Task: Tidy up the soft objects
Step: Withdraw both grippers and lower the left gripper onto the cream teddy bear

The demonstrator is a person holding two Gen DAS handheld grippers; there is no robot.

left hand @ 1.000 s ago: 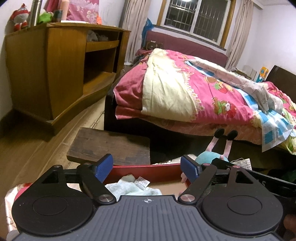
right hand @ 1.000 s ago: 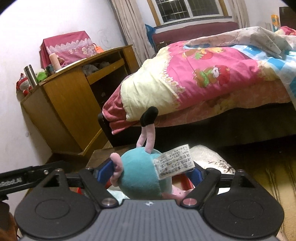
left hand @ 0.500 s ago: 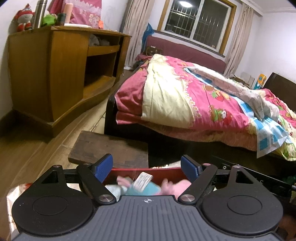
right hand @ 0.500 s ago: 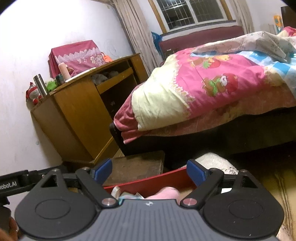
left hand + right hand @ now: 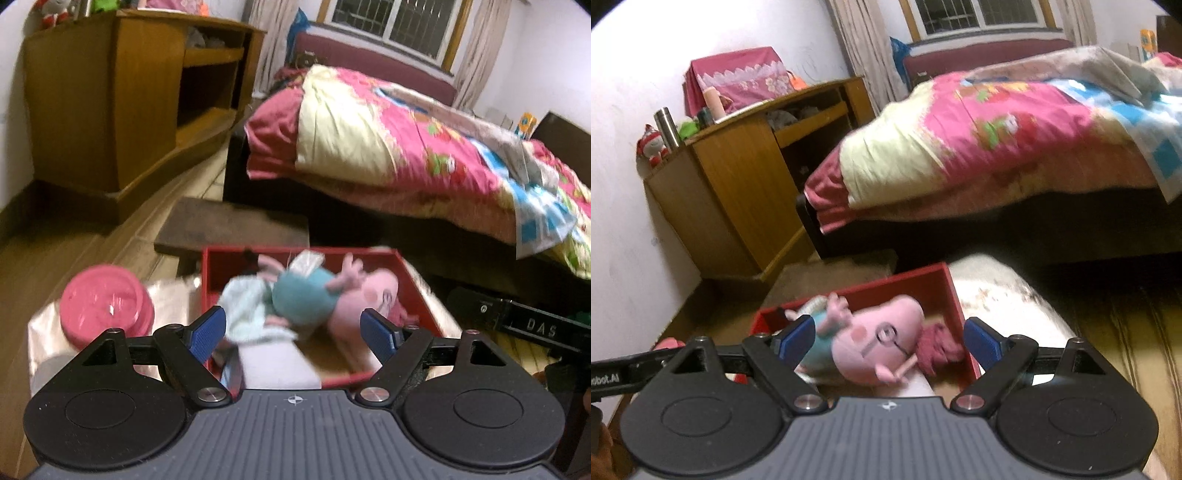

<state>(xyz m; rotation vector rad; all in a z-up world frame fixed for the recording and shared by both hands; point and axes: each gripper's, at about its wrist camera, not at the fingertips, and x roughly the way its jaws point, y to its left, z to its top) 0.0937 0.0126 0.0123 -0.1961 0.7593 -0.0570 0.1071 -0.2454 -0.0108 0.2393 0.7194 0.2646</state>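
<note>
Pig plush [image 5: 875, 345] lying on its side in the red box [image 5: 955, 301], long axis running left to right, head toward the right wall, atop a pale towel [image 5: 245, 302]. It lies just ahead of both grippers. Right gripper [image 5: 890, 341], jaws wide and empty, appears nearer; left gripper [image 5: 293, 330], jaws likewise wide. Pink bowl [image 5: 107, 301] left of box.

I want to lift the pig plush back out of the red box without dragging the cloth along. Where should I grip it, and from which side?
Grip the pig plush across its teal body, coming straight down from above. It lies on its side in the red box, whose walls block a sideways approach. The body is the widest exposed part; the pale cloth sits left of it, so keep the fingers off that side.
</note>
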